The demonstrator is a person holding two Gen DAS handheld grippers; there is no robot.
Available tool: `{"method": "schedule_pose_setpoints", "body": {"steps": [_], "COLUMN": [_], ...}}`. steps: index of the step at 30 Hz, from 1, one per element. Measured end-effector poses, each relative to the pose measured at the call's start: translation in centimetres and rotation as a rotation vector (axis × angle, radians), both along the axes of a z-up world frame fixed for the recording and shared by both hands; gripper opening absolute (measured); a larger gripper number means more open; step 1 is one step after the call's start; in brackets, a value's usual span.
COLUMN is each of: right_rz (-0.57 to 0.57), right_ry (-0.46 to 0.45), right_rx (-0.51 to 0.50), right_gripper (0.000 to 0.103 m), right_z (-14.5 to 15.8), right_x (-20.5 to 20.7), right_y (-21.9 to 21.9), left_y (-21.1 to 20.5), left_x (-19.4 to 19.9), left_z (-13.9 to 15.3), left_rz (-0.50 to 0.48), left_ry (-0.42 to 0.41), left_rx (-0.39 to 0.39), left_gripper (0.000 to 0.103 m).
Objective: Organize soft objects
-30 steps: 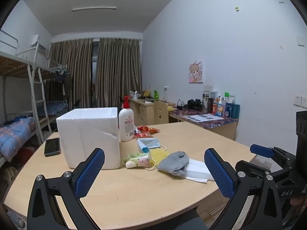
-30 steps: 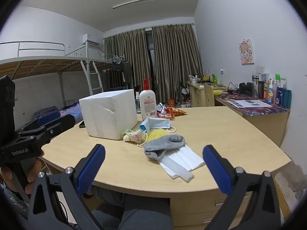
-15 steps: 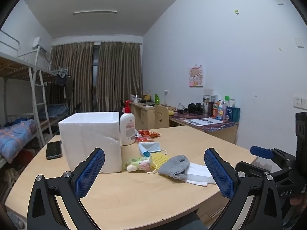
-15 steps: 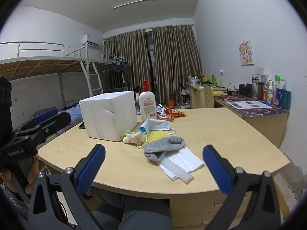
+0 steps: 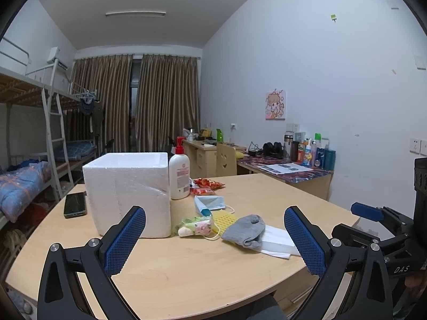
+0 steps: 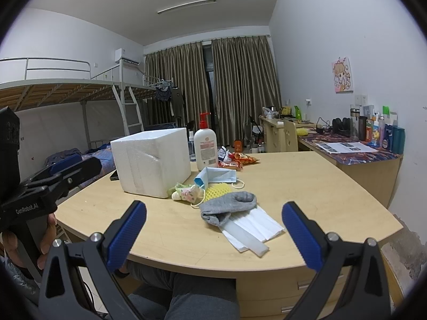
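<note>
A grey sock (image 5: 245, 230) (image 6: 229, 206) lies on white foam sheets (image 5: 277, 241) (image 6: 253, 226) on the wooden table (image 5: 200, 266). Beside it lie a yellow mesh sleeve (image 5: 224, 218) (image 6: 217, 190), a small floral cloth item (image 5: 196, 226) (image 6: 186, 192) and a blue face mask (image 5: 210, 202) (image 6: 217, 175). A white foam box (image 5: 128, 189) (image 6: 153, 162) stands to their left. My left gripper (image 5: 214, 242) is open and empty, held above the table's near edge. My right gripper (image 6: 213, 236) is open and empty, short of the sock.
A lotion pump bottle (image 5: 179, 173) (image 6: 205, 148) and red snack packets (image 5: 206, 185) (image 6: 237, 160) stand behind the soft items. A phone (image 5: 75, 204) lies left of the box. A side desk with bottles (image 5: 309, 152) is at the right wall; bunk beds are at the left.
The left wrist view has tilted up and drawn back slightly, so the table sits lower in frame. The right gripper has barely moved. Both stay open.
</note>
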State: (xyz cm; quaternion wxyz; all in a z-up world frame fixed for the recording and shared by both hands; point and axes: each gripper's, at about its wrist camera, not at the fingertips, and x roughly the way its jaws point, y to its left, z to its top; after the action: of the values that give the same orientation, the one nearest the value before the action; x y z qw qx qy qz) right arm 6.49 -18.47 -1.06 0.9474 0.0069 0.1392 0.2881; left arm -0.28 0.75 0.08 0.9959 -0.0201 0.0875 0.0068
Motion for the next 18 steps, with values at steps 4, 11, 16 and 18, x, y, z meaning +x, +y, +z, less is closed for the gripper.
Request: {"method": "schedule_pose_setpoints", "body": {"steps": [4,11,16,18], "right_rz": [0.0,0.001,0.001,0.002], "right_ry": [-0.001,0.0,0.0,0.001], "right_rx": [0.0,0.0,0.001,0.001], "right_gripper": [0.103,0.103,0.103,0.103], "right_z": [0.04,0.06,0.07,0.07], "right_x": [-0.09,-0.02,0.03,0.01], "right_y": [0.02,-0.02,-0.02,-0.03], "left_y": [0.09,0.22,0.32,0.24], "left_x": [0.03,-0.02,-0.15,-0.17], "left_z": [-0.1,-0.21,-0.22,-0.19], "left_rz": [0.001,-0.003,-0.008,-0.004], "left_ry": [0.002,0.004,0.003,0.002], "left_rx": [0.001,0.002,0.004,0.006], "left_gripper": [0.103,0.103,0.103,0.103]}}
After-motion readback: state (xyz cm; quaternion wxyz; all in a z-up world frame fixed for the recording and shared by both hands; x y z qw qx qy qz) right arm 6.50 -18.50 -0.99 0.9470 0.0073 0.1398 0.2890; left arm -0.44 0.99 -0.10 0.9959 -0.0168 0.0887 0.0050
